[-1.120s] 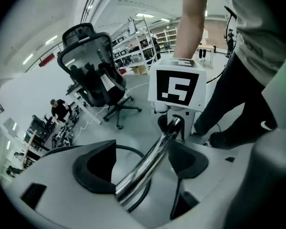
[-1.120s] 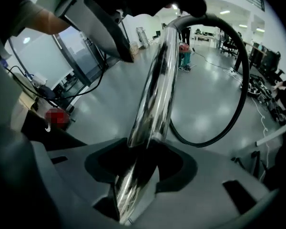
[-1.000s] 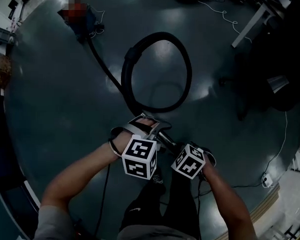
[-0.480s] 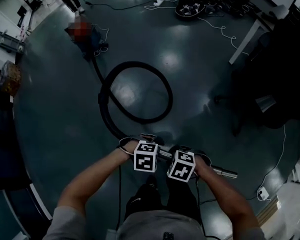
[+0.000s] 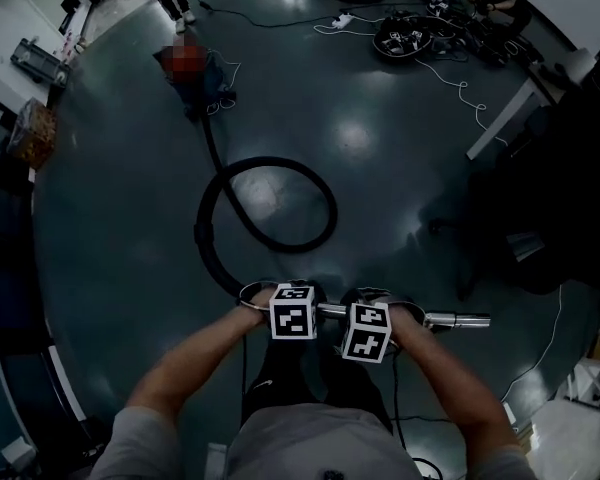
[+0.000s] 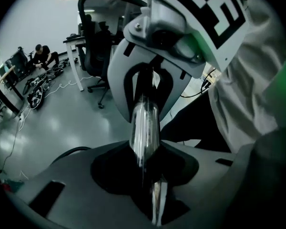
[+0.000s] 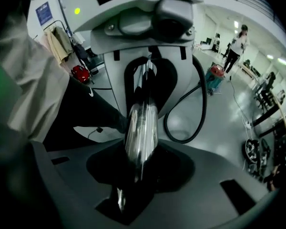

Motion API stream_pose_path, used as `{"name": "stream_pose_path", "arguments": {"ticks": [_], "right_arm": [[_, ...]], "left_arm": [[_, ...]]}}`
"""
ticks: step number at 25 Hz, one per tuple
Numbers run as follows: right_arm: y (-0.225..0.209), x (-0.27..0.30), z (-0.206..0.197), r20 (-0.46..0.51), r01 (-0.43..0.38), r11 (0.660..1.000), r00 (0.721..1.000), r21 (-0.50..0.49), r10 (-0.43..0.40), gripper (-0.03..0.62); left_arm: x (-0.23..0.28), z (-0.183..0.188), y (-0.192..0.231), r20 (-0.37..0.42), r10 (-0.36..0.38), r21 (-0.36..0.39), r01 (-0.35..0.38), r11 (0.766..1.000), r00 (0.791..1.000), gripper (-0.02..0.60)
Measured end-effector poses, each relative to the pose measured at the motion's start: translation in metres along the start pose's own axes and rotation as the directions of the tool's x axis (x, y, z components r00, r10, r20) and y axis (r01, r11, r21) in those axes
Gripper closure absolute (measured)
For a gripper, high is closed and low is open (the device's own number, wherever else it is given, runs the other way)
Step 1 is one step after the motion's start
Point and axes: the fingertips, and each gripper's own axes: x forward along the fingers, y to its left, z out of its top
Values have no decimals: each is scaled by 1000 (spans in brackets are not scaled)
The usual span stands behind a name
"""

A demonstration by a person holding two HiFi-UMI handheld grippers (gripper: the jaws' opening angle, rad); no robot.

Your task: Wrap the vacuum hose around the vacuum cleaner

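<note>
Glossy grey floor [image 5: 380, 198], a white desk [image 5: 500, 118] and, seemingly, tangled cables [image 5: 412, 38].

The wand tube [image 5: 458, 320] I hold is bright polished metal, smooth and mirror-glossy. The vacuum hose [image 5: 270, 161] looks like matt black, rubbery plastic. The floor [image 5: 380, 198] under me is smooth, dark and glossy, throwing back lamp glare. My sleeves [image 5: 145, 438] are soft matt cloth.

Metal tube [image 5: 458, 320] crosswise, nearest person. Vacuum hose [image 5: 330, 208] looped on floor just beyond tube. Vacuum cleaner [image 5: 205, 80] farther back, left of loop. Cable pile [image 5: 412, 36] far back, right.
</note>
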Motion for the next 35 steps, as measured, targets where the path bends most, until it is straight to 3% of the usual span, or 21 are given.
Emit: {"name": "stream_pose_path", "arguments": {"ticks": [6, 14, 20, 25, 29, 32, 35], "right_arm": [[-40, -14, 34, -26, 89, 985, 995, -147, -93, 442], [-93, -22, 104, -58, 59, 989, 996, -138, -68, 428], [-139, -37, 147, -66, 218, 967, 971, -134, -228, 379], [-174, -76, 172, 32, 330, 941, 942, 73, -333, 379], [-205, -113, 181, 117, 430, 845, 867, 320, -485, 381], [-219, -121, 183, 185, 392, 783, 829, 482, -528, 382], [-234, -119, 178, 224, 336, 719, 796, 609, -562, 382]], "left_arm": [[-40, -14, 26, 71, 36, -71, -31, 997, 997, 423], [-98, -57, 70, 131, 64, -68, -56, 996, 989, 428], [-131, -86, 105, 166, 61, -66, -51, 997, 984, 431], [-146, -104, 135, 163, 102, -108, -85, 991, 981, 433], [-154, -115, 156, 178, 139, -155, -112, 981, 974, 434], [-160, -122, 172, 202, 178, -228, -130, 965, 963, 434], [-167, -125, 192, 228, 240, -320, -160, 934, 944, 436]]}}
